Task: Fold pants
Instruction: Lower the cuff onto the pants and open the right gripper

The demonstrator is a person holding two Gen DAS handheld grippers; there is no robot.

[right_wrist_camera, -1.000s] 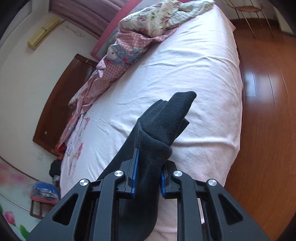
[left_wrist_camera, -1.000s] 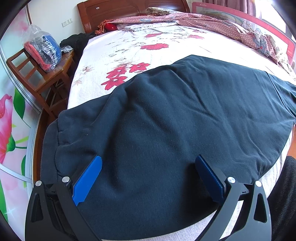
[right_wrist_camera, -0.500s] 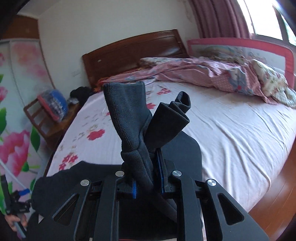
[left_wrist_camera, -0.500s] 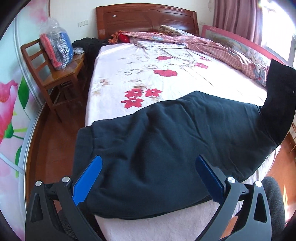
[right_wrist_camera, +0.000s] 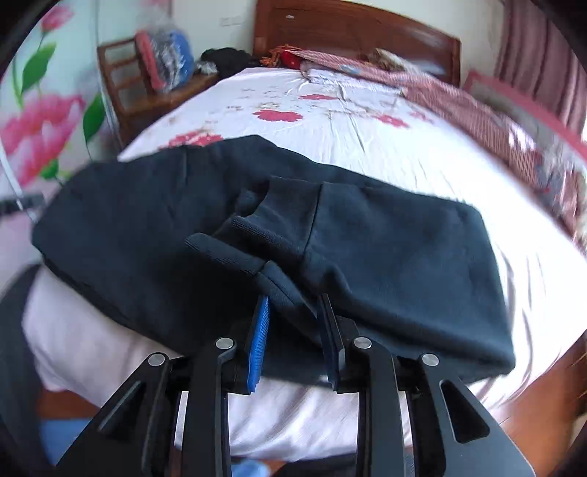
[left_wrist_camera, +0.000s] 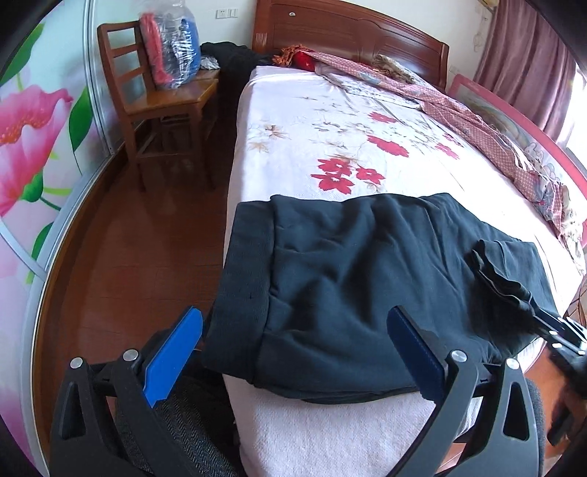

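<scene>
A home bedroom: wooden-headboard bed (left_wrist_camera: pixel 352 33) with floral sheet (left_wrist_camera: pixel 330 139), bedside wooden chair (left_wrist_camera: pixel 161 99), maroon curtains (left_wrist_camera: pixel 528 62), flower-printed wardrobe doors (left_wrist_camera: pixel 33 139).

Matt, seemingly fleecy pants (left_wrist_camera: pixel 352 279); glossy wooden floor (left_wrist_camera: pixel 139 257).

Pants (left_wrist_camera: pixel 348 293): dark navy, thick fleece-like cloth, folded over into a broad rumpled slab, lying across the foot end of the bed (left_wrist_camera: pixel 330 121) on its floral sheet. Wide ribbed waistband (left_wrist_camera: pixel 244 271) at the left end, drooping over the bed's corner. 2 ribbed leg cuffs (right_wrist_camera: pixel 256 242) lie on top of the slab toward the right, one pinched in the right claw (right_wrist_camera: pixel 293 326), edges not aligned
</scene>
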